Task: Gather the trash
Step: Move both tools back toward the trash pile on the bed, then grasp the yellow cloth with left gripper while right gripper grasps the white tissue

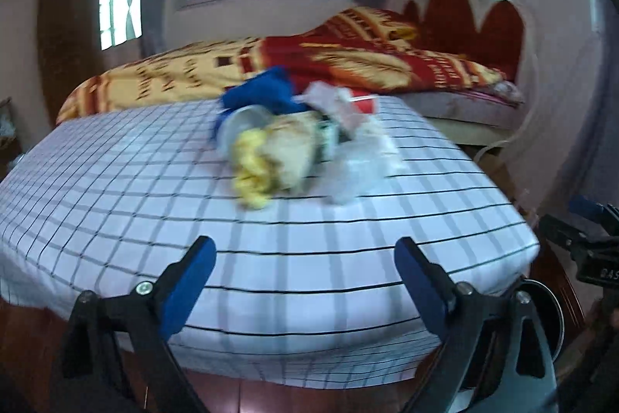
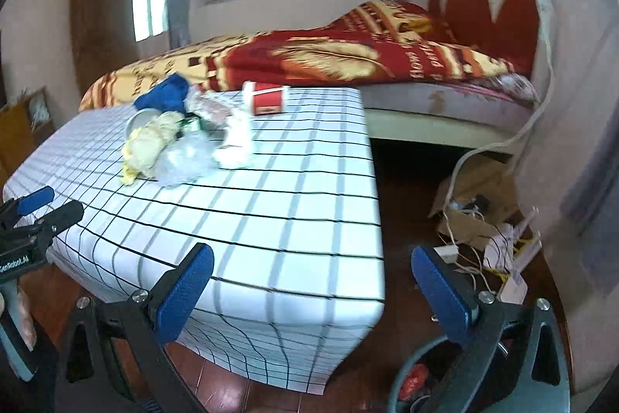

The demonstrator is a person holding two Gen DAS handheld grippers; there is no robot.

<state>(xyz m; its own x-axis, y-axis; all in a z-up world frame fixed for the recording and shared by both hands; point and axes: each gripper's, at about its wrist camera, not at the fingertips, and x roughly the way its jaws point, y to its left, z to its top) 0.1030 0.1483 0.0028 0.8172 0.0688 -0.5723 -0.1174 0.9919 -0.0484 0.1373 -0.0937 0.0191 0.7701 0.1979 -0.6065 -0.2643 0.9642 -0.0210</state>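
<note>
— Both tongs are spread, yes? The left gripper (image 1: 305, 258) has its blue pads wide apart over the near edge of the table (image 1: 116, 188), and nothing is between them.

— Yes, and the right gripper (image 2: 313, 268) is the same: jaws wide, empty, one finger over the near right corner of the table, the other over the dark floor (image 2: 406, 188).

— Where is the trash?

— The trash pile (image 1: 298, 146) lies on the checked cloth toward the far edge, well apart from both tongs. I see a crumpled yellow bag (image 2: 145, 146), clear plastic (image 2: 185, 157), white paper (image 2: 236, 138), a blue cloth (image 2: 166, 95), and a red box (image 2: 269, 99) just beside them at the far edge.

— And that round thing under the blue cloth?

— Perhaps a lid or a cup; the picture is too blurred to say.

— Below the right gripper?

— A bin (image 2: 410, 386) with something red inside it.
</note>
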